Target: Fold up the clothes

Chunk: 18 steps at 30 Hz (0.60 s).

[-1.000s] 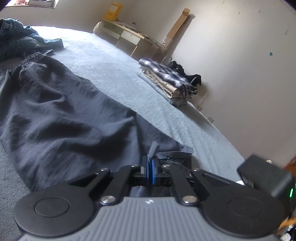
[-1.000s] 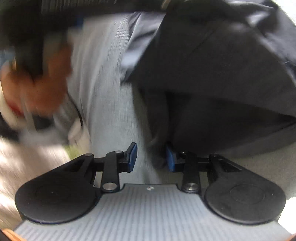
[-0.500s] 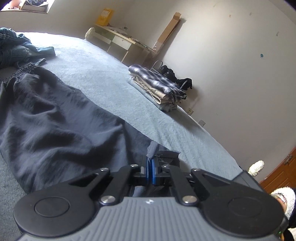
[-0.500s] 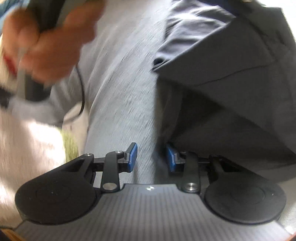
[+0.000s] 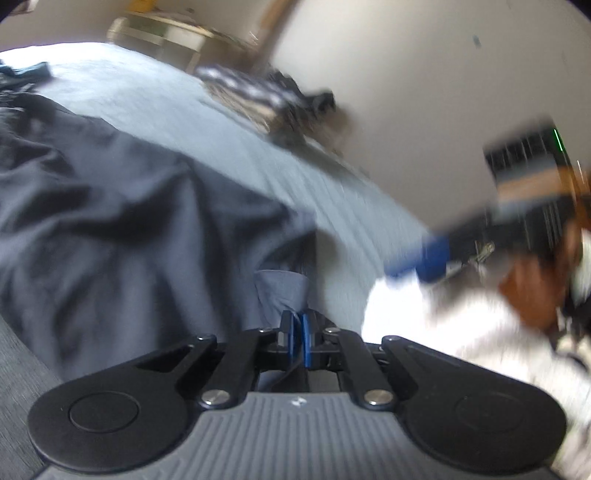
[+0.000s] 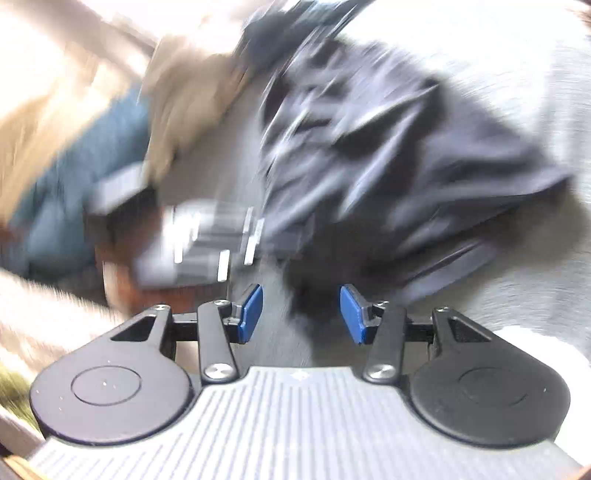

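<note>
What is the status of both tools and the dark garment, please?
Left tool shut on dark garment corner. Right tool opening, nothing between its pads. Folded stack beyond, apart; nothing in the way.

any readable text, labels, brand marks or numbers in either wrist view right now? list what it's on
None can be read.
Left gripper body: one small pale mark, a logo shape, no letters.
Right gripper body: a similar pale mark, no letters.
Folded pile of clothes and furniture by the wall: too blurred to show any text.
Dark garment: no print visible.
</note>
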### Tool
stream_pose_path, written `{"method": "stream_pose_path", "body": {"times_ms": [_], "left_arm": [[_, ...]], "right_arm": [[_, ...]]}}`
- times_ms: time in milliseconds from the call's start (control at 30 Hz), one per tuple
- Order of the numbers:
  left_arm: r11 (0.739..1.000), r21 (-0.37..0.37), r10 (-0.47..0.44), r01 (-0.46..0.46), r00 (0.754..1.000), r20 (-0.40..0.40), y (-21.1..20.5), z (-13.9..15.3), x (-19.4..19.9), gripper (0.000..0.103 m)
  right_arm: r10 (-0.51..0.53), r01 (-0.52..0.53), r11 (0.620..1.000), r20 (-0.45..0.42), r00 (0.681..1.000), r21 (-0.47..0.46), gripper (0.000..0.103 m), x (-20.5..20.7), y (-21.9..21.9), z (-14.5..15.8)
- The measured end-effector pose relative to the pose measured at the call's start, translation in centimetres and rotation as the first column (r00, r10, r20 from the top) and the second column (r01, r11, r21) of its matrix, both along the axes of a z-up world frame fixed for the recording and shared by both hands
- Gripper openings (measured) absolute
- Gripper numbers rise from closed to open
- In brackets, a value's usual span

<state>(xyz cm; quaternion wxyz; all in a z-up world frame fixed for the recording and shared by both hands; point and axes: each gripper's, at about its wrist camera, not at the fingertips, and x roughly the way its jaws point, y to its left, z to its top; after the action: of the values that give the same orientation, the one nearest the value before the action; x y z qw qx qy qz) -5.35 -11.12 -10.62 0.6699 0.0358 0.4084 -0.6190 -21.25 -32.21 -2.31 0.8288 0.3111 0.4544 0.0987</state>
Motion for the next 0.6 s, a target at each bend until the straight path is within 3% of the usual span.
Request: {"method": "stream_pose_path", "body": {"times_ms": [33, 167, 267, 367, 533, 600], "left_arm": [[0.999, 0.024, -0.029, 0.029, 1.000, 0.005, -0.2, -0.5, -0.6, 0.008], [0.982, 0.131, -0.144, 0.137, 0.989, 0.044, -0.7, -2.4, -3.0, 0.038], [0.977, 0.136, -0.178, 0.167, 0.982, 0.070, 0.0, -2.1, -3.7, 0.047], [0.982, 0.110, -0.161, 0.154, 0.985, 0.059, 0.8, -1.1, -3.0, 0.048], [0.998, 0.018, -0.052, 0.052, 0.998, -0.029, 1.2, -0.1, -0.7, 0.046], [0.999, 0.013, -0.037, 0.037, 0.998, -0.054, 0.1, -0.3, -0.4, 0.044]], "right_arm": [[-0.068, 0.067, 0.998, 0.018, 0.998, 0.018, 0.046, -0.5, -1.3, 0.3], [-0.280, 0.279, 0.958, 0.003, 0.960, 0.064, 0.047, -1.0, -4.3, -0.8], [-0.384, 0.386, 0.918, -0.038, 0.922, 0.086, 0.047, -0.9, -6.2, -1.7], [-0.456, 0.462, 0.880, -0.075, 0.887, 0.113, 0.047, -0.2, -7.5, -3.6], [-0.484, 0.493, 0.862, -0.096, 0.870, 0.116, 0.047, 2.9, -8.3, -5.5], [-0.498, 0.510, 0.853, -0.118, 0.859, 0.114, 0.047, 4.3, -8.8, -6.6]]}}
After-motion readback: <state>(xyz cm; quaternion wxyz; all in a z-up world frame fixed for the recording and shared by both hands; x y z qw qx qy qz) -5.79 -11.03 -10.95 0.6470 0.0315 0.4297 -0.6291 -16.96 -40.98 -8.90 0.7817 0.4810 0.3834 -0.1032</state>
